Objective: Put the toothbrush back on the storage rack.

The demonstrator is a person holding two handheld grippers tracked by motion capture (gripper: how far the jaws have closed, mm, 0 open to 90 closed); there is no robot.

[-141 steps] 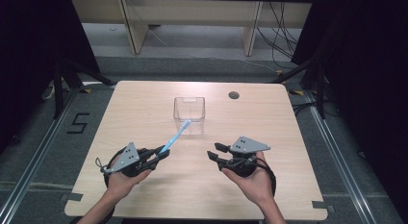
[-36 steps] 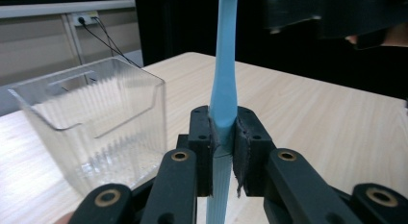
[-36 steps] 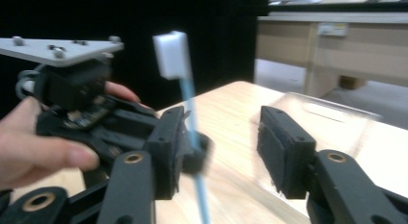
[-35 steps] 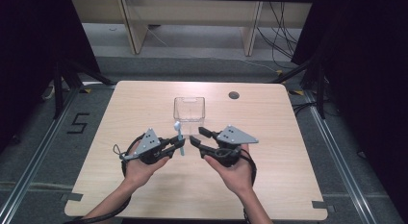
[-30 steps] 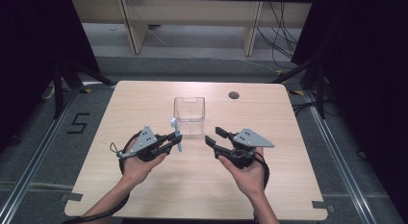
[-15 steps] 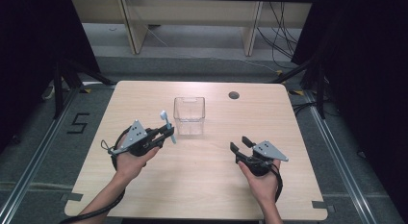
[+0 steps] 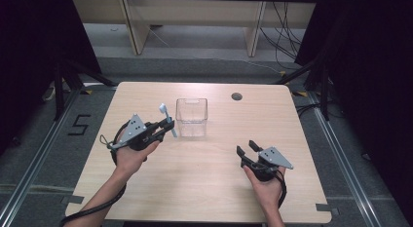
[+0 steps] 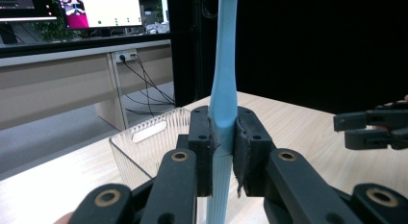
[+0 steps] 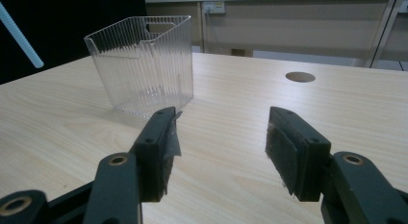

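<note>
Toothbrush [image 7: 167, 121] clamped upright in left gripper [image 7: 158, 129], beside clear bin [image 7: 192, 117]; right gripper [image 7: 247, 151] jaws just opened wide, empty.

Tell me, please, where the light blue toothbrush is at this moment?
In the high view the toothbrush stands roughly upright, clamped in the left gripper at the table's left half, just left of the clear plastic bin, head up.

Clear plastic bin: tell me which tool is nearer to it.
Left. The left tool, shut on the blue toothbrush, sits just beside the clear plastic bin on its left side. The right tool is open, farther off toward the table's near right.
</note>
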